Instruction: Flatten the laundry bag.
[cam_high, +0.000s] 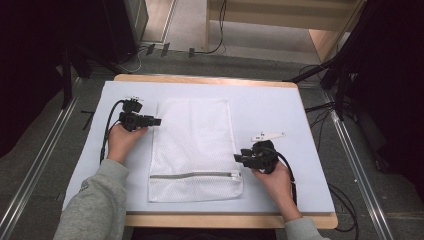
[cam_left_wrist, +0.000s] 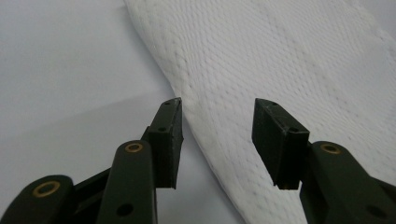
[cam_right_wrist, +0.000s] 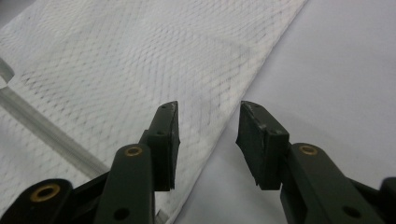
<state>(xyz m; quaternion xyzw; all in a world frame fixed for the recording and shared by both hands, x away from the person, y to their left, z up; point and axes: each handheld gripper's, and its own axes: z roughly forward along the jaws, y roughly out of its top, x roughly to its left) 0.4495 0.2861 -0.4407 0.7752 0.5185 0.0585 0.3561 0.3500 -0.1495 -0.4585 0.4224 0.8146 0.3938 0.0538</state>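
Observation:
A white mesh laundry bag (cam_high: 192, 147) lies flat on the white table cover (cam_high: 280, 115), its zipper (cam_high: 195, 175) running across the near end. My left gripper (cam_high: 156, 121) is open at the bag's left edge near the far end; in the left gripper view the bag's edge (cam_left_wrist: 201, 135) passes between the open jaws (cam_left_wrist: 217, 140). My right gripper (cam_high: 236, 158) is open at the bag's right edge, just above the zipper end; in the right gripper view the mesh edge (cam_right_wrist: 224, 116) sits between its jaws (cam_right_wrist: 208, 140), with the zipper (cam_right_wrist: 42, 126) at left.
A small white flat piece (cam_high: 268, 135) lies on the cover beyond my right hand. The wooden table edge (cam_high: 210, 80) borders the cover. Cables (cam_high: 320, 107) and dark stands sit on the floor around the table.

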